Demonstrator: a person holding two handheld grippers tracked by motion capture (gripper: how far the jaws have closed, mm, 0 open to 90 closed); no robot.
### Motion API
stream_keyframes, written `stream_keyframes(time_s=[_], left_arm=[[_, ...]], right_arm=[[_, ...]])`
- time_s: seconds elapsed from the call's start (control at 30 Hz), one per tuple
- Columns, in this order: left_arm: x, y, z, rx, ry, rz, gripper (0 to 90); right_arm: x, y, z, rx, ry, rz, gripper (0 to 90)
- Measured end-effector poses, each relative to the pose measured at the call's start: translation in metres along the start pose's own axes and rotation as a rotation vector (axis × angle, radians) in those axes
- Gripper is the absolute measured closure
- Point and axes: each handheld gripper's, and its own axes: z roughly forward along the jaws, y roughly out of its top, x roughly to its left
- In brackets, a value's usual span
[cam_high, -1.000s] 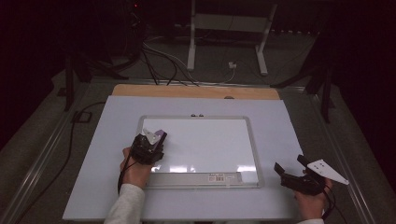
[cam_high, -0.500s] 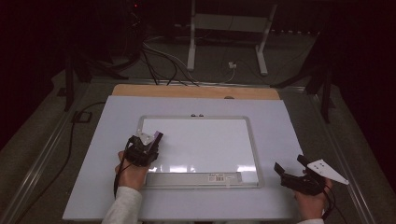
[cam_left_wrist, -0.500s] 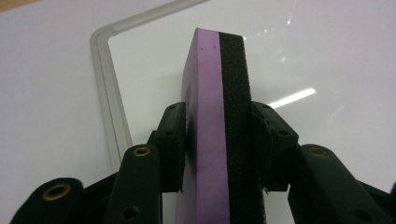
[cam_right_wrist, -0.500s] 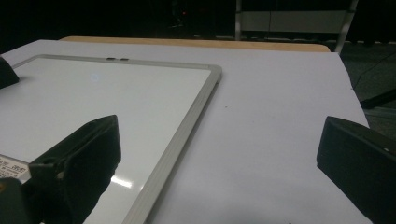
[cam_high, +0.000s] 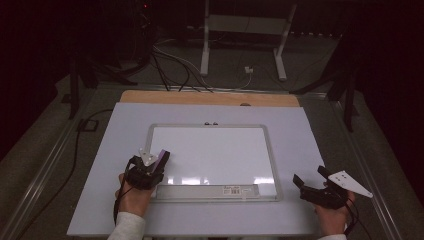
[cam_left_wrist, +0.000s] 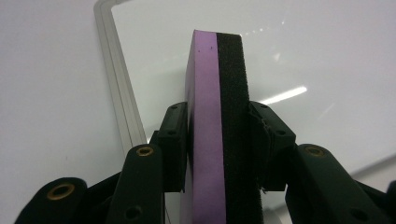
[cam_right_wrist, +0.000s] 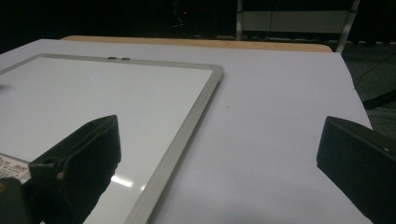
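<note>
**Eraser gripped at the whiteboard's near-left corner: notes on wiping well**

Left gripper (cam_high: 161, 161) holds a whiteboard eraser (cam_left_wrist: 217, 116), purple backing on one side, black felt on the other. The jaws have just been closing and now pinch it across its thickness, one pad on the purple face, one on the felt. Seen from the high view, the eraser (cam_high: 162, 158) sits over the near-left corner of the whiteboard (cam_high: 215, 155), just inside the aluminium frame. In the left gripper view it stands on edge, with neither face turned flat to the board.

Right gripper (cam_high: 312, 181) rests off the board by the table's (cam_high: 100, 165) near-right corner, jaws spread wide with nothing between them; from its own view the board's right frame (cam_right_wrist: 187, 135) runs between the two jaws.

Board surface looks clean and glossy; no marks are visible from here.

Judgement on the step: this reads as the start of a wipe.
- Roll the left wrist so the black felt lies flat on the board; an edge contact would skip.
- Keep pressure light and even; the grip is across a soft felt layer, so a hard push could twist the eraser out.
- Stroke away from the frame rather than into it, to avoid catching the rim.
- The board lies loose on the table; the free right gripper could steady the right frame if it slides.
</note>
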Motion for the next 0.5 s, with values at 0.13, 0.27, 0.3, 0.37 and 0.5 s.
stream_keyframes(time_s=[0.13,0.27,0.3,0.37,0.5], left_arm=[[0.001,-0.005,-0.005,0.002,0.002,-0.008,62.1],[0.002,-0.010,-0.009,0.000,-0.005,-0.022,62.1],[0.002,-0.011,-0.010,-0.001,-0.006,-0.024,62.0],[0.002,-0.012,-0.011,0.000,-0.008,-0.026,62.0],[0.002,-0.014,-0.013,-0.002,-0.011,-0.027,62.0]], right_arm=[[0.000,0.000,0.000,0.002,0.001,0.001,0.1],[0.001,0.000,0.001,0.002,0.002,0.002,0.1],[0.001,0.000,0.001,0.002,0.002,0.002,0.1],[0.001,0.000,0.001,0.005,0.001,0.001,0.1],[0.001,0.000,0.001,0.003,0.003,-0.002,0.1]])
